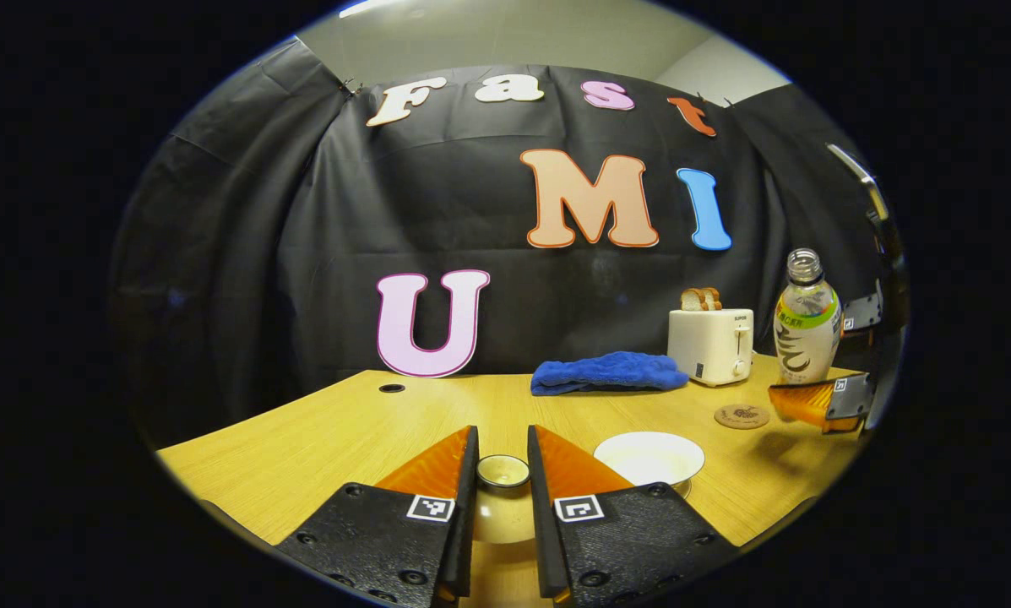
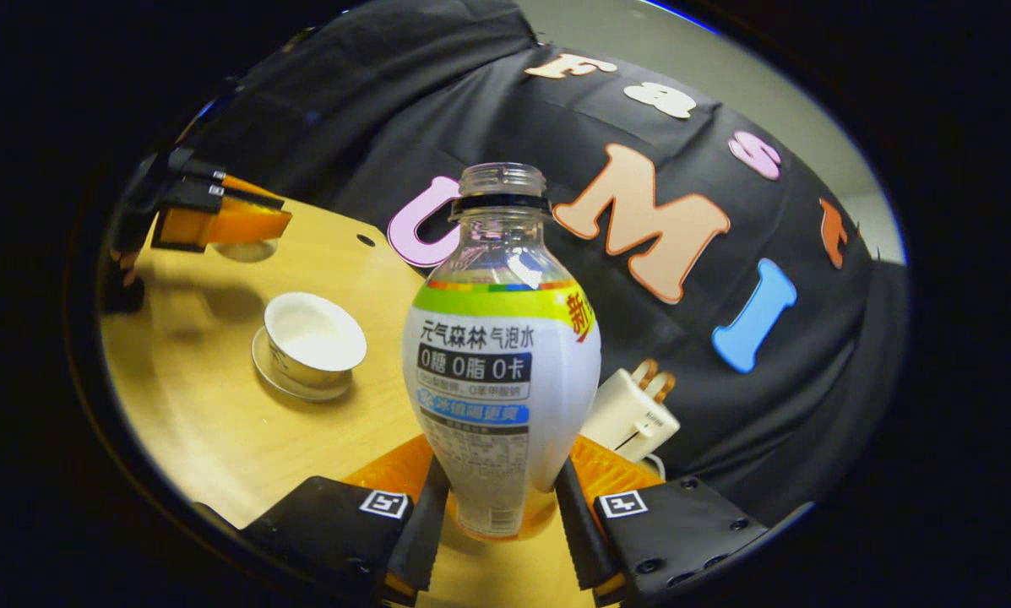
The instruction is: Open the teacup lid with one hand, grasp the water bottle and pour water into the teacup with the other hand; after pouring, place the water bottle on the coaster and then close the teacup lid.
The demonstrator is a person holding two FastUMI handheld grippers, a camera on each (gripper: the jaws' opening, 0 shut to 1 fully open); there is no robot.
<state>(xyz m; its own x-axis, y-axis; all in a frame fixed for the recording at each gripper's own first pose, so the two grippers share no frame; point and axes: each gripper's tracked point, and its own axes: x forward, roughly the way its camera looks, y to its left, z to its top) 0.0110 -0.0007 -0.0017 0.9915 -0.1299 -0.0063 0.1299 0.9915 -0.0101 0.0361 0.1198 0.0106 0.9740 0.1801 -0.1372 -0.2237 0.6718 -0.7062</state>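
**Bottle held upright, cup open to its left**

The table (image 1: pixel 302 439) is carrying the open cup (image 2: pixel 315 338) on its saucer, with the coaster (image 1: pixel 741 416) beyond. The right gripper (image 2: pixel 501 498) is clamping the uncapped bottle (image 2: pixel 501 363), long axis near vertical; the cup is lying to its left, so pouring calls for a leftward tilt. The left gripper (image 1: pixel 502 473) is pinching the lid (image 1: pixel 502 490), raised beside the cup.

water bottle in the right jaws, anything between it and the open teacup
Nothing visible does. The right gripper holds the water bottle; bare table lies between it and the uncovered teacup. The left gripper holds the lid off to one side.
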